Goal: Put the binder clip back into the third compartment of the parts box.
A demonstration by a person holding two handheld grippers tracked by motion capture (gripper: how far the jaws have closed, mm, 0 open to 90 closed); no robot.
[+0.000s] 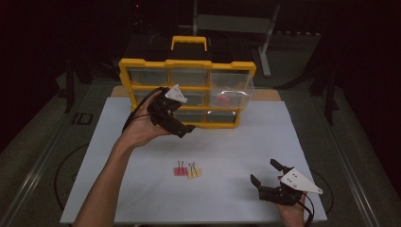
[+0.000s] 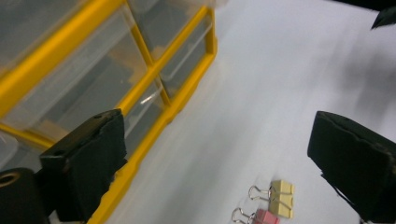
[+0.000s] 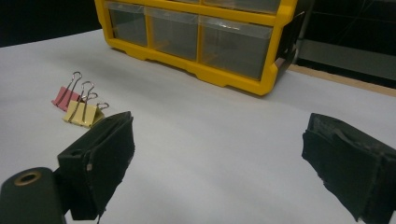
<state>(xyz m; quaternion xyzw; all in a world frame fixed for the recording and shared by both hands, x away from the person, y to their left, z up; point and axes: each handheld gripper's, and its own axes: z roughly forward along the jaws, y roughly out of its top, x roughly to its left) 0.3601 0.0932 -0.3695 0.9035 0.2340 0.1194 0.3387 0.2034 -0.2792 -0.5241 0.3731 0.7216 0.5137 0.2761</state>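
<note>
A pink binder clip [image 1: 179, 171] and a yellow binder clip [image 1: 194, 172] lie side by side on the white table top [image 1: 227, 142]. My left gripper [image 1: 187, 130] hovers in front of the yellow drawer cabinet [image 1: 187, 64], above and behind the clips. In the left gripper view its jaws stand open [image 2: 217, 135] with nothing between them, and the yellow clip [image 2: 282, 198] and pink clip [image 2: 266, 218] lie below. My right gripper [image 1: 264, 171] rests open near the front right; its own view [image 3: 219, 135] has the pink clip [image 3: 65, 97] and yellow clip [image 3: 84, 113] at left.
The cabinet [image 3: 205, 70] stands upright at the table's back with clear drawers. One drawer [image 1: 234, 92] at the right is pulled out and holds something pink [image 1: 223, 100]. Dark floor and a metal stand [image 1: 267, 42] lie beyond the table.
</note>
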